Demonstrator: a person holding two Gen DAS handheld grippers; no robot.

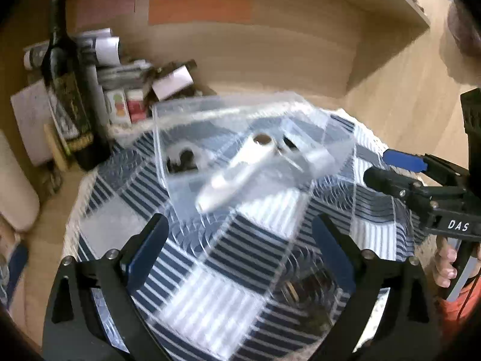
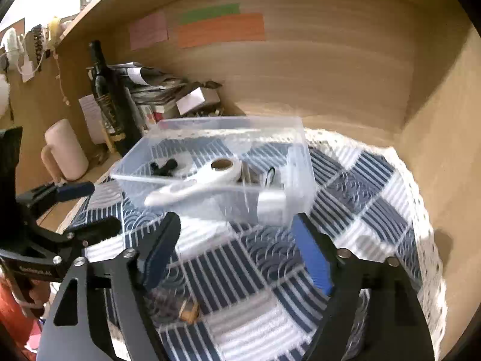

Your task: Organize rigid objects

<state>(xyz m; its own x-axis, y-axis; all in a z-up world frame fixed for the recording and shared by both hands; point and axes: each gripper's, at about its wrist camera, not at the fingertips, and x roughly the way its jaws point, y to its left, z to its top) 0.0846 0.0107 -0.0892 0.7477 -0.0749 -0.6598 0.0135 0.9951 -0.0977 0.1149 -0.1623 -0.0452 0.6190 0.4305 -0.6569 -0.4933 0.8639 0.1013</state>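
A clear plastic box [image 1: 168, 138] [image 2: 300, 162] stands on a blue and white patterned cloth [image 1: 234, 258] [image 2: 360, 198]. In it lie a white handled tool [image 1: 237, 171] [image 2: 198, 185] with a round hole, a small black object [image 1: 180, 159] [image 2: 163, 165] and a small clear block [image 2: 270, 204]. My left gripper [image 1: 239, 243] is open and empty, just short of the box; it also shows in the right wrist view [image 2: 90, 207]. My right gripper [image 2: 237, 249] is open and empty in front of the box; it also shows in the left wrist view [image 1: 387, 168].
A dark wine bottle [image 1: 66, 90] [image 2: 111, 99] stands left of the box, with stacked papers and small cartons [image 1: 126, 90] [image 2: 168, 93] behind it. A pale pink mug [image 2: 66, 150] stands further left. Wooden shelf walls [image 2: 330, 66] close the back and right.
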